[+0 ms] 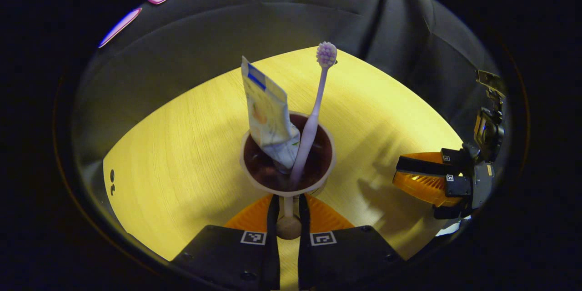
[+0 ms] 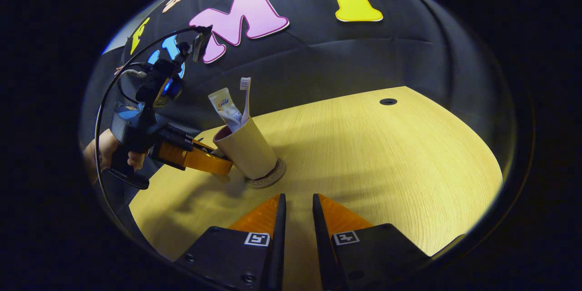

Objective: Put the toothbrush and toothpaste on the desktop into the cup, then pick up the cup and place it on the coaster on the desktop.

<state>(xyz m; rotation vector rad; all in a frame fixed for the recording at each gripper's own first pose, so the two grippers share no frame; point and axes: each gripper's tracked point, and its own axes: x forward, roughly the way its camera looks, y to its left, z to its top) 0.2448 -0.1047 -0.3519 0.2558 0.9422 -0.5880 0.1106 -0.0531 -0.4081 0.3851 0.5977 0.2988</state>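
left tongs (image 1: 288, 204) are pinching the beige cup's (image 2: 248, 148) rim; it is holding toothbrush (image 1: 313, 113) and toothpaste (image 1: 269, 116), sitting on the coaster (image 2: 273, 176). right tongs (image 2: 295, 204) are hanging slightly parted, empty.

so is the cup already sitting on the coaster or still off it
On it, as far as shows: in the right gripper view the cup stands with its base on the round coaster, toothbrush and toothpaste inside.

A beige plastic cup (image 2: 248, 149) holding a white toothbrush (image 2: 246, 95) and white toothpaste tube (image 2: 226, 108) stands on a round coaster (image 2: 273, 176); the left gripper (image 2: 213, 163) touches its left side.
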